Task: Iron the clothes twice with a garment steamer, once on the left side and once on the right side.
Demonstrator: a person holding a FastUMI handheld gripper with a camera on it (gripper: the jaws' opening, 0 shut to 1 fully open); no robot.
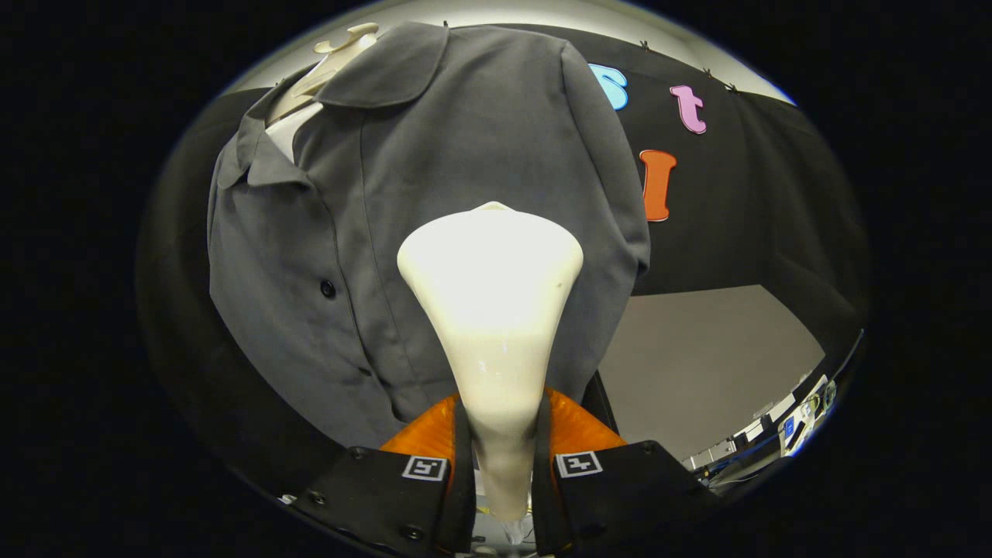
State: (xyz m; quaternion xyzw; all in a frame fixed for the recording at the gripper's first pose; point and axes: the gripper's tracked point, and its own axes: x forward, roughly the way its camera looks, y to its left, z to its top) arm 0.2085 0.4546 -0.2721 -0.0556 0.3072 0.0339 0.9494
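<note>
A grey button-up jacket [418, 178] hangs on a pale hanger [341, 46] in front of the black cloth wall. A cream-white garment steamer [490, 310] stands up between my fingers, its narrow handle clamped by both of them and its wide head flaring out ahead. My gripper [502, 446] is shut on that handle. The steamer head lies against or just in front of the jacket's right half, to the right of the button placket and its dark button [328, 289]. The head hides the cloth behind it, so contact cannot be told.
A plain grey panel [697, 364] sits to the right, below the black wall. Cables and small devices [798, 422] lie on a surface at the far right.
</note>
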